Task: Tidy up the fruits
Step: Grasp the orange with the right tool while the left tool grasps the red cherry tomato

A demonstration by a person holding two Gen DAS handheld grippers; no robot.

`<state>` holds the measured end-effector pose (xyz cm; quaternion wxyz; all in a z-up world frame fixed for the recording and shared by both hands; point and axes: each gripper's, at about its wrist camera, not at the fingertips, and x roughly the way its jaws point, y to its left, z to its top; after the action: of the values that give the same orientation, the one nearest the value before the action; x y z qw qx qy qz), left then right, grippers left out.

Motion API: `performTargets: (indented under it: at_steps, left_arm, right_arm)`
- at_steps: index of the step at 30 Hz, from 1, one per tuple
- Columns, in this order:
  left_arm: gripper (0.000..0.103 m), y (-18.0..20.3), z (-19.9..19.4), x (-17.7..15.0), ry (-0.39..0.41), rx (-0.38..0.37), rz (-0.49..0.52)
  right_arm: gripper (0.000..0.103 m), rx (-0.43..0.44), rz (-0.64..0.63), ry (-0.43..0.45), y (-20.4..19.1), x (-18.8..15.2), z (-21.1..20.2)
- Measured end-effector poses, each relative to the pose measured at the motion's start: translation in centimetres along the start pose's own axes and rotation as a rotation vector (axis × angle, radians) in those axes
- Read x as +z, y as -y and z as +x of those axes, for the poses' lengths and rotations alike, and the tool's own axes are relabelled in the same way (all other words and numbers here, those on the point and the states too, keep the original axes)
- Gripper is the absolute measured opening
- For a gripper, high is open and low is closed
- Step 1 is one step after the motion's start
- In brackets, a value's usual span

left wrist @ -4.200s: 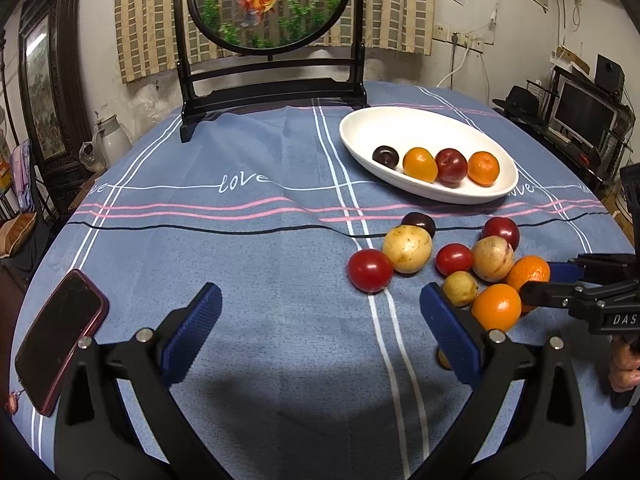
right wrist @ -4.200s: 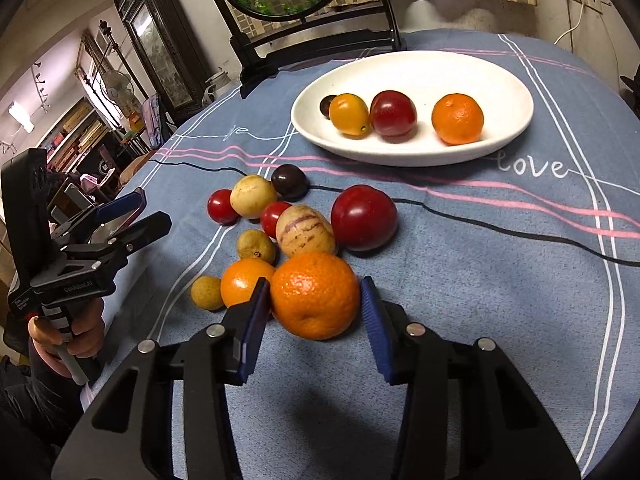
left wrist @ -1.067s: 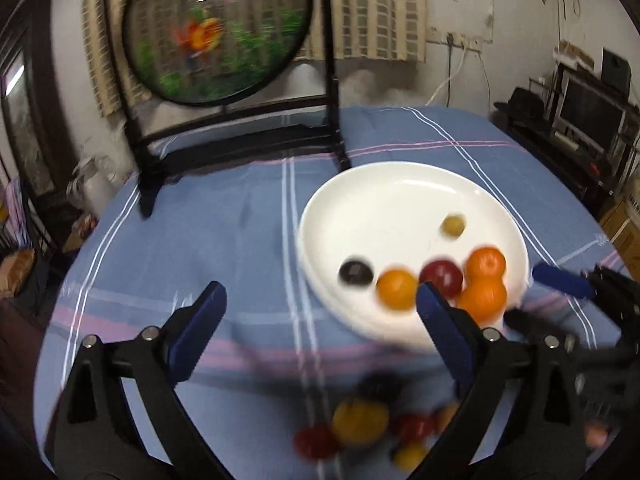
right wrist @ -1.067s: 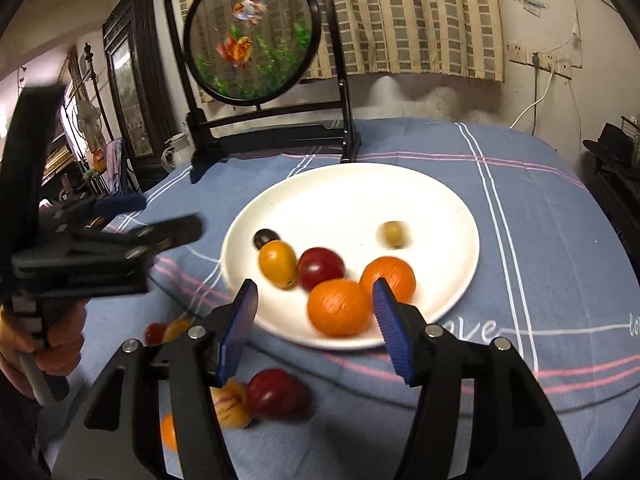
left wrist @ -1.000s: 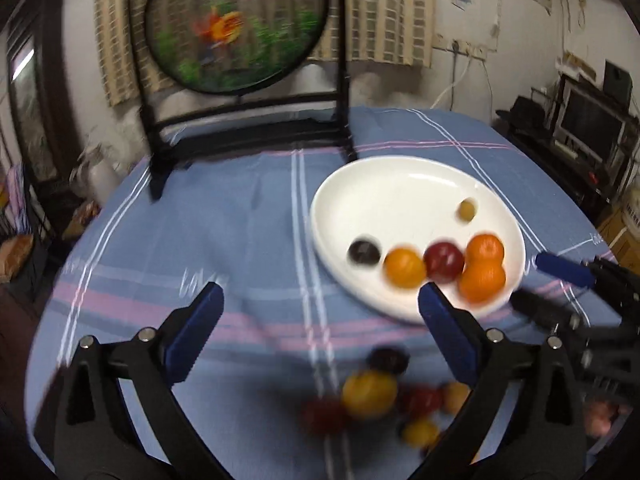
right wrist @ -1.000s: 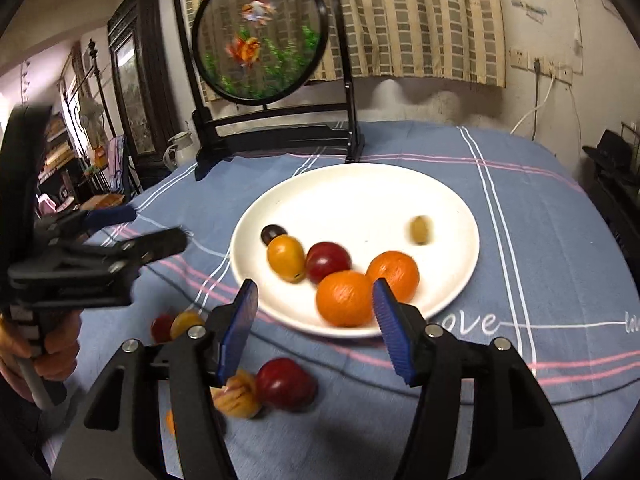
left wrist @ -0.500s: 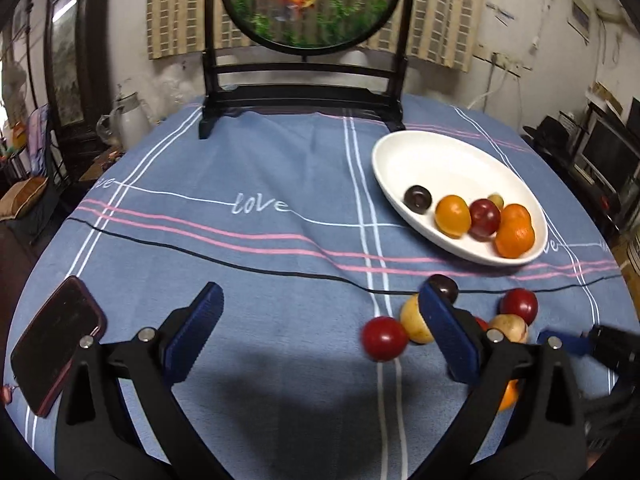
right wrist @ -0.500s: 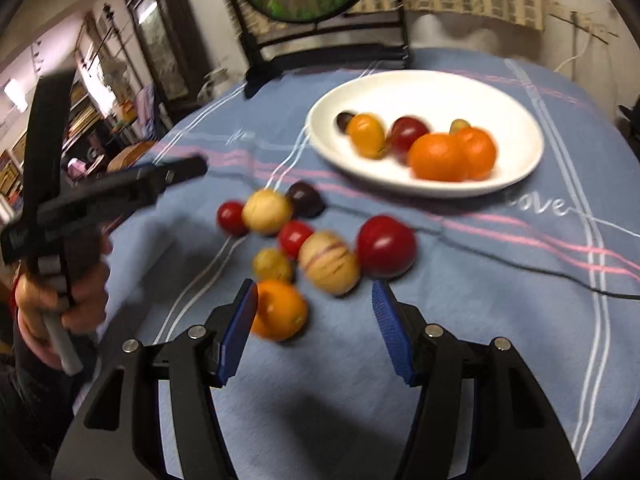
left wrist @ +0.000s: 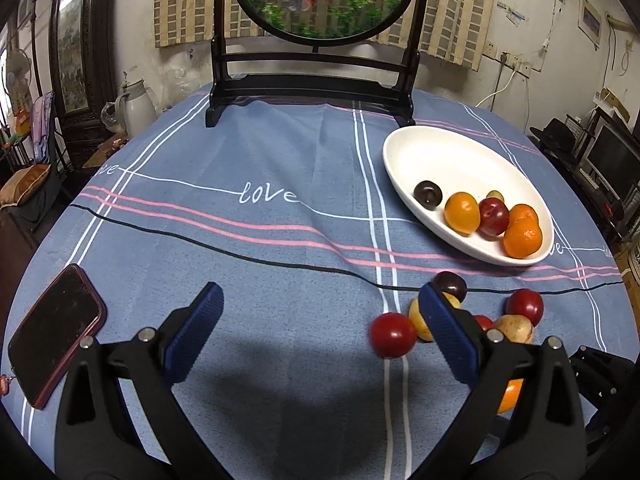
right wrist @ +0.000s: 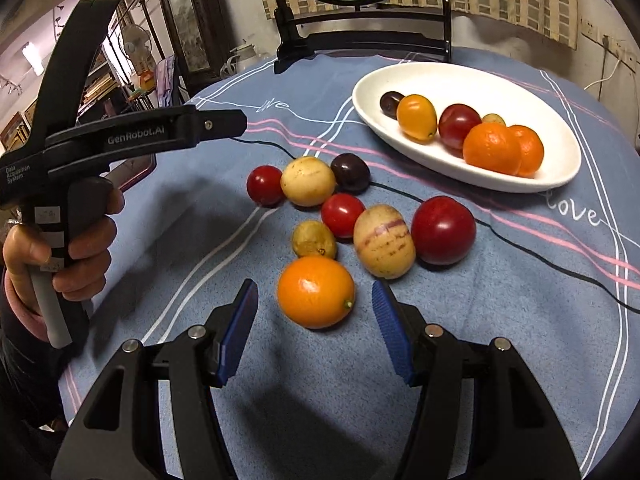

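A white oval plate [right wrist: 560, 176] [left wrist: 404, 160] holds several fruits, among them two oranges [right wrist: 491, 147] and a red plum [right wrist: 458, 125]. Loose fruits lie in a cluster on the blue cloth in front of it. My right gripper [right wrist: 314, 322] is open and empty, its fingers either side of a loose orange [right wrist: 316, 292] without touching it. Behind the orange are a striped yellow fruit [right wrist: 384, 241] and a red plum [right wrist: 443, 229]. My left gripper [left wrist: 320, 332] is open and empty above the cloth, left of a red tomato [left wrist: 392, 334].
A dark phone [left wrist: 52, 334] lies at the table's left edge. A black stand with a round fish picture [left wrist: 316, 80] is at the back of the table. The left gripper's body [right wrist: 120, 140] and hand are left of the fruit cluster.
Both grippers drew back from the plate toward the loose fruits. The large orange and a small yellow fruit now lie on the plate. My right gripper now straddles a loose orange.
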<state>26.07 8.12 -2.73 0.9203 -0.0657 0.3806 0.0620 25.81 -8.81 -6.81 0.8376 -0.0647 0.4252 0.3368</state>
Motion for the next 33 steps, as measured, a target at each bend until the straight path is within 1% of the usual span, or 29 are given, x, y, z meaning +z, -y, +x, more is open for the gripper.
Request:
performTargets:
  at_steps: [2, 4, 7, 9, 10, 12, 14, 16, 18, 20, 21, 22, 23, 30, 33]
  left_arm:
    - [0.1, -0.2, 0.0, 0.0, 0.003, 0.007, -0.003]
    - [0.1, -0.3, 0.0, 0.0, 0.006, 0.018, -0.007]
    - [0.1, -0.6, 0.2, 0.1, 0.001, 0.028, -0.017]
    - [0.1, -0.9, 0.3, 0.1, -0.003, 0.027, -0.025]
    - [0.1, -0.9, 0.4, 0.1, -0.005, 0.025, -0.022]
    - [0.1, -0.9, 0.3, 0.1, -0.004, 0.011, 0.01]
    - [0.099, -0.6, -0.2, -0.1, 0.018, -0.013, 0.076]
    - [0.098, 0.1, -0.5, -0.7, 0.024, -0.052, 0.149]
    - [0.088, 1.1, -0.6, -1.7, 0.022, -0.085, 0.229]
    - [0.064, 1.8, -0.1, -2.4, -0.006, -0.104, 0.275]
    - [0.059, 2.1, 0.3, -2.7, -0.029, -0.114, 0.289]
    - [0.051, 2.4, 0.8, -2.9, -0.055, -0.124, 0.3]
    - [0.049, 2.6, 1.2, -3.0, -0.071, -0.132, 0.308]
    - [0.049, 3.5, 1.6, -3.5, -0.078, -0.193, 0.347]
    - [0.049, 4.2, 2.2, -3.7, -0.079, -0.175, 0.376]
  right_arm:
    - [0.053, -0.012, -0.003, -0.015, -0.1, -0.1, 0.4]
    - [0.05, -0.016, 0.001, -0.028, 0.1, -0.3, 0.7]
    - [0.046, -0.045, -0.017, -0.011, -0.1, -0.4, 0.5]
    - [0.041, -0.051, -0.038, 0.0, -0.4, -0.5, 0.2]
    - [0.041, -0.059, -0.043, 0.0, -0.5, -0.5, 0.1]
    - [0.041, -0.047, -0.031, 0.002, -0.2, -0.5, -0.1]
    - [0.041, -0.012, 0.005, 0.017, 0.4, -0.4, -0.7]
    - [0.041, 0.018, 0.042, 0.047, 1.1, -0.2, -1.6]
    - [0.041, 0.012, 0.061, 0.083, 1.6, 0.0, -2.5]
    - [0.041, -0.009, 0.073, 0.096, 2.0, 0.1, -2.8]
    - [0.04, -0.013, 0.083, 0.095, 2.2, 0.0, -2.8]
    - [0.04, -0.013, 0.091, 0.093, 2.3, 0.1, -2.8]
    - [0.04, -0.014, 0.095, 0.09, 2.4, 0.1, -2.8]
    - [0.04, -0.013, 0.101, 0.082, 2.5, 0.2, -2.5]
    - [0.04, -0.017, 0.103, 0.083, 2.5, 0.1, -2.6]
